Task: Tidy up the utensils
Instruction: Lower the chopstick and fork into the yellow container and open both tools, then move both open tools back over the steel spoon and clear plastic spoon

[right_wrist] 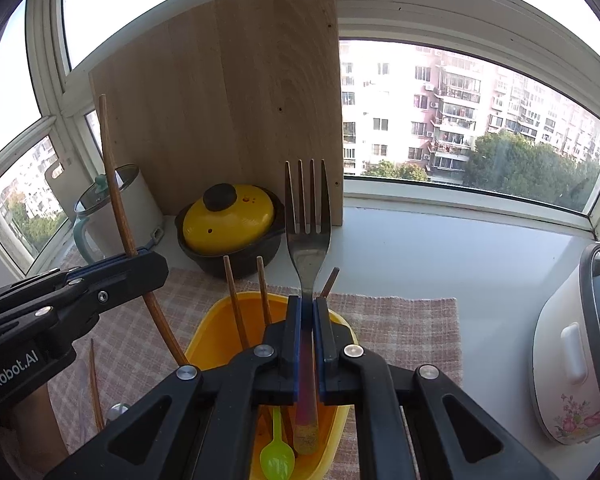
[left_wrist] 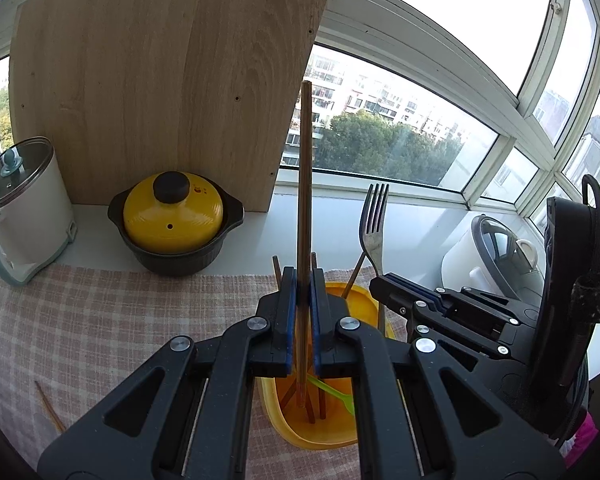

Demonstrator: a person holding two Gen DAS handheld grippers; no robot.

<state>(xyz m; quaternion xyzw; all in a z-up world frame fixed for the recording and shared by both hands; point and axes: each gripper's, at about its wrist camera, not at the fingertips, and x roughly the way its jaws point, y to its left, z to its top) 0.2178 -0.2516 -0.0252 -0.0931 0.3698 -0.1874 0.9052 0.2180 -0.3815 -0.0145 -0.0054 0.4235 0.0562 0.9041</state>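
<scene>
In the left wrist view, the left gripper (left_wrist: pixel 303 312) is seen clamped on 1 wooden chopstick (left_wrist: pixel 305 184), held upright with its lower end already inside the yellow holder (left_wrist: pixel 364 308); the vertical hold appears chosen so that the stick can be dropped in beside the chopsticks already standing there. To its right, the right gripper (left_wrist: pixel 396 286) is seen from the side with the fork (left_wrist: pixel 374 224) rising above it, tines up. On the checked cloth (left_wrist: pixel 100 312) at lower left, 1 loose chopstick (left_wrist: pixel 50 408) is shown lying flat, not yet collected. In the right wrist view, the right gripper (right_wrist: pixel 307 332) is shown closed on the fork (right_wrist: pixel 307 216) near its neck, the handle end resting low inside the yellow holder (right_wrist: pixel 204 344), close beside a green plastic spoon (right_wrist: pixel 277 456); only this view shows that handle end. The left gripper (right_wrist: pixel 140 268) is seen here from the side, its chopstick (right_wrist: pixel 114 184) leaning slightly. A release of each utensil is judged to be what remains.
</scene>
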